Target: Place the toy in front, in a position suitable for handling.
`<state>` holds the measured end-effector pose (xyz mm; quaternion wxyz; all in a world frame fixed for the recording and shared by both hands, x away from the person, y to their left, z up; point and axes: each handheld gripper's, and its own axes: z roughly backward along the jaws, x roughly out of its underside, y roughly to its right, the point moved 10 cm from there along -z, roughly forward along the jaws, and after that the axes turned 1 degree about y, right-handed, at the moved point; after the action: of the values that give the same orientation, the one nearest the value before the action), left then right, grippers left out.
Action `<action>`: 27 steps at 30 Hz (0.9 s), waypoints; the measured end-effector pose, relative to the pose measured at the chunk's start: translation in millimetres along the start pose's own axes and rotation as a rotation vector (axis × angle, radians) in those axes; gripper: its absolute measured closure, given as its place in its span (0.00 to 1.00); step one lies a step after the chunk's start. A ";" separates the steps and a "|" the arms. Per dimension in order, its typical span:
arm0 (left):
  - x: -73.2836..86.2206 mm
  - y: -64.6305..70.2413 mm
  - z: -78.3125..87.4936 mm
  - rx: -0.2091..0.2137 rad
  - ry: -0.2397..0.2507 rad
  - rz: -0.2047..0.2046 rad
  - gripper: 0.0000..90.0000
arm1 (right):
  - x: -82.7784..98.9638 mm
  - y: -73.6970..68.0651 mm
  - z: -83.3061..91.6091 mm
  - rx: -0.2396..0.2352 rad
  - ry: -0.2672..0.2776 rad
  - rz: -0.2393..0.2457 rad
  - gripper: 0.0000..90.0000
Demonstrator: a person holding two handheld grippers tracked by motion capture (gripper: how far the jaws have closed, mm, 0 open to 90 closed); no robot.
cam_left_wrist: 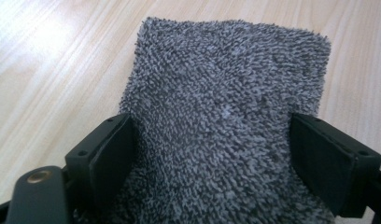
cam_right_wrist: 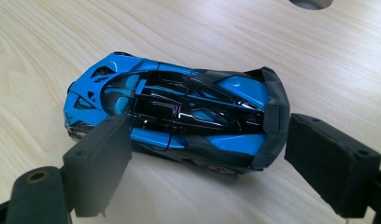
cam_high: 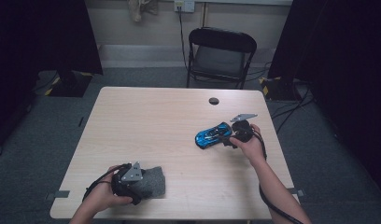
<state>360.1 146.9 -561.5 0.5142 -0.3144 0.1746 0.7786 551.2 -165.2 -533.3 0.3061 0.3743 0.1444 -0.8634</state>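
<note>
I had my left tool (cam_high: 132,179) set down over the grey terry cloth (cam_high: 151,181) near the bench's front-left corner, its jaws spread wide with the cloth's near end lying between them, neither pad yet pressing the pile as far as I could tell from the left gripper view, where the cloth (cam_left_wrist: 226,126) lay flat on the wood. My right tool (cam_high: 231,138) sat at the tail of the blue and black toy sports car (cam_high: 213,134), toward the bench's right edge and about midway between its front and back; the jaws stood apart on either side of the car's (cam_right_wrist: 179,116) rear, close to it but not gripping. I judged this to be the step of taking hold: both tools lined up, neither closed. The next move called for closing the right jaws squarely on the car's narrow glossy flanks so it would not roll or squirt away, and pinching the cloth so that it could be lifted. The bench (cam_high: 146,121) was pale wood-grain laminate with a round cable hole (cam_high: 214,101) near its back edge. Beyond it stood a black folding chair (cam_high: 220,56) on grey carpet, dark curtains at both sides, and cables trailing on the floor.
</note>
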 end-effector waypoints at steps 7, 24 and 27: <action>0.1 -2.9 0.0 -0.004 0.009 0.043 0.24 | -4.2 8.0 -5.6 0.026 0.020 -0.066 0.16; 0.3 -8.2 6.3 -0.034 -0.029 0.039 0.59 | -1.7 10.8 -18.5 -0.021 -0.012 -0.098 0.16; 0.6 -9.2 7.1 -0.032 -0.031 0.045 0.61 | 3.7 6.2 -20.9 -0.025 -0.042 -0.073 0.13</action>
<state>366.2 155.3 -556.2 0.4940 -0.3066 0.1611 0.7975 564.9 -161.5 -550.3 0.2822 0.3467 0.1624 -0.8797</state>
